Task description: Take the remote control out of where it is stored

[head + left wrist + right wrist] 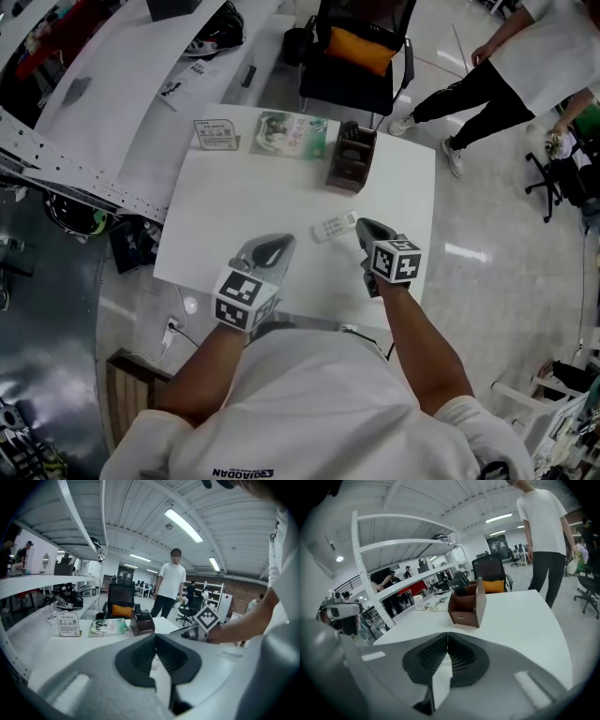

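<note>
— Just left of the right claw's (364, 225) tip lies the remote (333, 228), flat on the surface (244, 206). It is out of the holder (352, 157), which stands ahead of that claw, well apart.

— And the claw itself?

— Closed on nothing, with its pads meeting at the tip. The left claw (281, 242) looks closed and empty too, on the remote's other side.

— What could go wrong?

— The remote lies loose with a closed claw just beside it (whether they touch, I can't tell). A sideways swing would shove it toward the left claw or spin it. Going in for a fresh grip with the jaws together would only push it along, since it looks light and the top looks smooth.

— The holder?

— A careless reach ahead of the right claw could knock it over, I'd judge. Something dark stands in it, but I can't tell what.

— Edges?

— The surface's right edge runs near the right claw's outer side. The near edge lies under both wrists. Anything pushed back or rightward hasn't far to go before it drops to the floor.

— Room to move?

— Plenty. There is bare white ahead and left of both claws, up to the booklet (292, 135) and card (216, 134) by the far edge. A chair (361, 56) sits beyond that edge. A person (506, 75) stands off to the right, clear of the claws.
</note>
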